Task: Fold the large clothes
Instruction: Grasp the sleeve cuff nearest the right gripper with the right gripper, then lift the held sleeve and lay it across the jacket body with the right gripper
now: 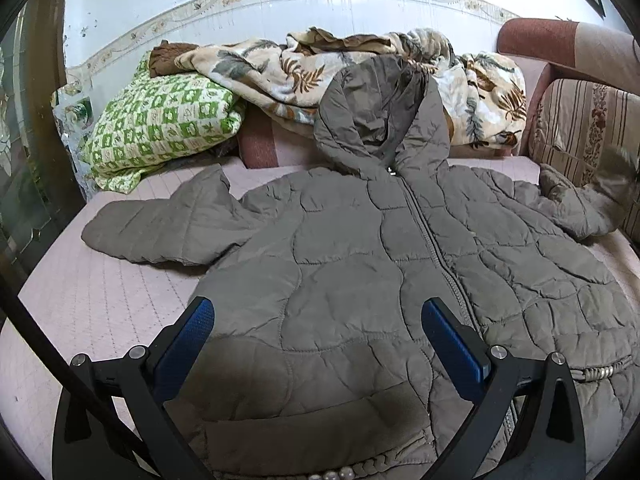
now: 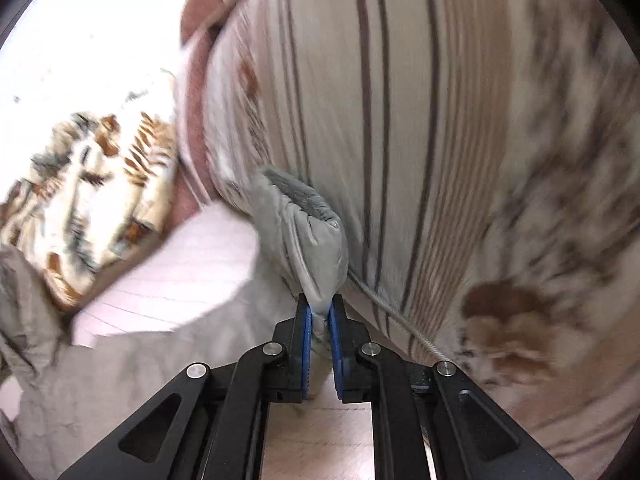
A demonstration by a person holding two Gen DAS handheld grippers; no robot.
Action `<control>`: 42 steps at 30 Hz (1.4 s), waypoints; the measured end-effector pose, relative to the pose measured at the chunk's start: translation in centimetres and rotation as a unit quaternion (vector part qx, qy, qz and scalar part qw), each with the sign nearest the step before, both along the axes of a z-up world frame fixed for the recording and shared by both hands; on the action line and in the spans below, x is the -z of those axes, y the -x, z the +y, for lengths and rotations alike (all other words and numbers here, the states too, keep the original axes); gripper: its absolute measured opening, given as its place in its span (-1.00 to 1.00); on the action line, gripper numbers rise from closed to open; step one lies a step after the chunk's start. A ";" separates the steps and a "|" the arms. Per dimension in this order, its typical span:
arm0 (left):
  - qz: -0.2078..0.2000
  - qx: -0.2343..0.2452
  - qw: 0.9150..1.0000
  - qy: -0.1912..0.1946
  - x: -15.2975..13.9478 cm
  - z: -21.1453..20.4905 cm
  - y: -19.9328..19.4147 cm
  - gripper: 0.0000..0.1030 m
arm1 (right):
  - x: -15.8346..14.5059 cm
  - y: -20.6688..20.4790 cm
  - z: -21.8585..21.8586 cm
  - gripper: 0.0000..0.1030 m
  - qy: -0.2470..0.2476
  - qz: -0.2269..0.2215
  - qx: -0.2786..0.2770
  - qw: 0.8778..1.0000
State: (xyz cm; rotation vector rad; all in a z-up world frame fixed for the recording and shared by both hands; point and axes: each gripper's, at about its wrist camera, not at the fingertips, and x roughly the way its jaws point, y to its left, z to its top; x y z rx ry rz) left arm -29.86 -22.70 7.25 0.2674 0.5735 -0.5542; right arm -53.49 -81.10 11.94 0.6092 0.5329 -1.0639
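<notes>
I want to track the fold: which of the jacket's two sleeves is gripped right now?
The sleeve beside the striped cushion: the right gripper pinches its cuff. The other sleeve lies flat, untouched, near the green pillow.

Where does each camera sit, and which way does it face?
Left wrist: on the left gripper, jaws open, looking down over the grey jacket spread on the bed.
Right wrist: on the right gripper, jaws shut on the jacket's sleeve cuff, facing the striped cushion.
Shared: jacket, cushion, leaf-print blanket.
</notes>
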 end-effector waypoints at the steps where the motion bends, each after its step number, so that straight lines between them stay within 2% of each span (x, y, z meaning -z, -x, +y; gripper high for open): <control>1: -0.004 -0.001 1.000 0.003 -0.2 0.2 0.1 1.00 | -1.6 0.2 0.7 -0.81 0.009 -0.006 -0.003 1.000; 7: 0.001 -0.007 1.000 0.025 -1.3 1.7 0.2 1.00 | -10.3 0.2 6.0 -0.81 0.056 -0.041 -0.032 0.997; 13: 0.008 -0.013 0.998 0.060 -2.5 3.7 0.2 1.00 | -18.4 -2.5 14.7 -0.81 0.094 -0.074 -0.100 0.988; 16: 0.010 -0.015 0.997 0.071 -3.0 4.6 0.2 1.00 | -20.3 -4.3 19.2 -0.81 0.104 -0.079 -0.139 0.982; 19: 0.009 -0.020 0.997 0.079 -3.4 5.7 0.1 1.00 | -20.6 -7.9 22.9 -0.81 0.105 -0.075 -0.176 0.976; 24: 0.006 -0.027 0.996 0.083 -3.8 7.3 -0.1 1.00 | -18.7 -13.1 29.6 -0.81 0.089 -0.069 -0.242 0.964; 27: -0.002 -0.037 0.996 0.081 -4.0 8.4 -0.5 1.00 | -16.6 -17.2 33.4 -0.81 0.078 -0.065 -0.281 0.954; 31: 0.014 -0.049 0.995 0.083 -3.6 9.5 -1.5 1.00 | -13.0 -21.9 37.0 -0.81 0.059 -0.048 -0.320 0.944; 37: 0.031 -0.063 0.994 0.083 -3.1 10.5 -2.9 1.00 | -3.9 -29.0 42.2 -0.82 0.003 0.000 -0.359 0.933; 42: 0.047 -0.071 0.993 0.085 -2.7 10.8 -3.8 1.00 | 3.5 -32.9 44.9 -0.82 -0.009 0.056 -0.379 0.924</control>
